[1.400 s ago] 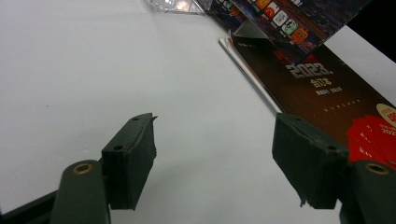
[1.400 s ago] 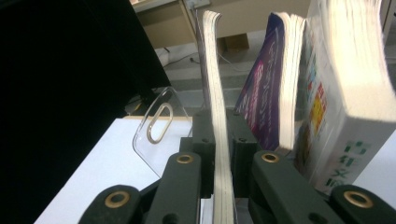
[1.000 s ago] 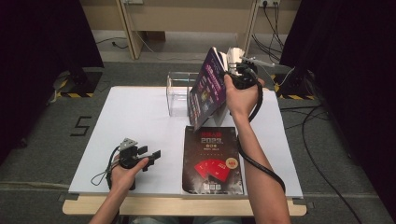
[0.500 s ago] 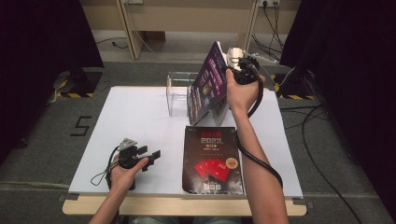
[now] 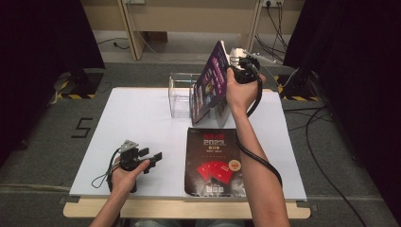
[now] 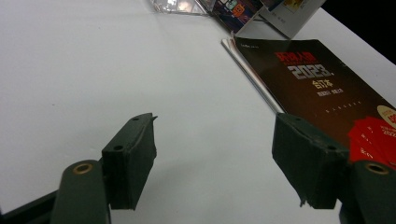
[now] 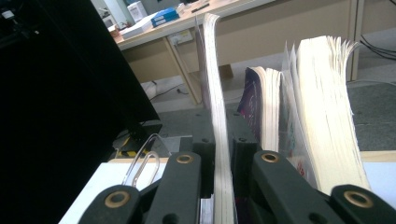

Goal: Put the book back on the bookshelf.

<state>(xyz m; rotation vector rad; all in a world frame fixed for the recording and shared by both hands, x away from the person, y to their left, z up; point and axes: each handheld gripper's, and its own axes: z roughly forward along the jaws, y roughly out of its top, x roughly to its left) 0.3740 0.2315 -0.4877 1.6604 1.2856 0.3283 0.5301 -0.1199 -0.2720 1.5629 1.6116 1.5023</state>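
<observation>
My right gripper (image 5: pixel 238 65) is shut on the top edge of a purple magazine (image 5: pixel 211 82), which it holds tilted above the clear stand (image 5: pixel 180 94) at the back of the table. In the right gripper view the jaws (image 7: pixel 223 145) pinch the magazine's thin page block (image 7: pixel 215 70). A black magazine marked 2023 (image 5: pixel 215 161) lies flat near the front edge. At the front left, my left gripper (image 5: pixel 150 154) rests on the white table top (image 5: pixel 137 118) and stands open (image 6: pixel 215 163) with nothing between its pads. The black magazine (image 6: pixel 322 79) lies to its right.
More books stand in the stand beside the held one: a purple-covered one (image 7: pixel 262 107) and a thick pale one (image 7: pixel 327 102). A cable (image 5: pixel 257 158) trails along the right forearm. Desks and black curtains lie beyond the table.
The right hand has lifted the purple magazine slightly higher above the stand. The left gripper has not moved.
</observation>
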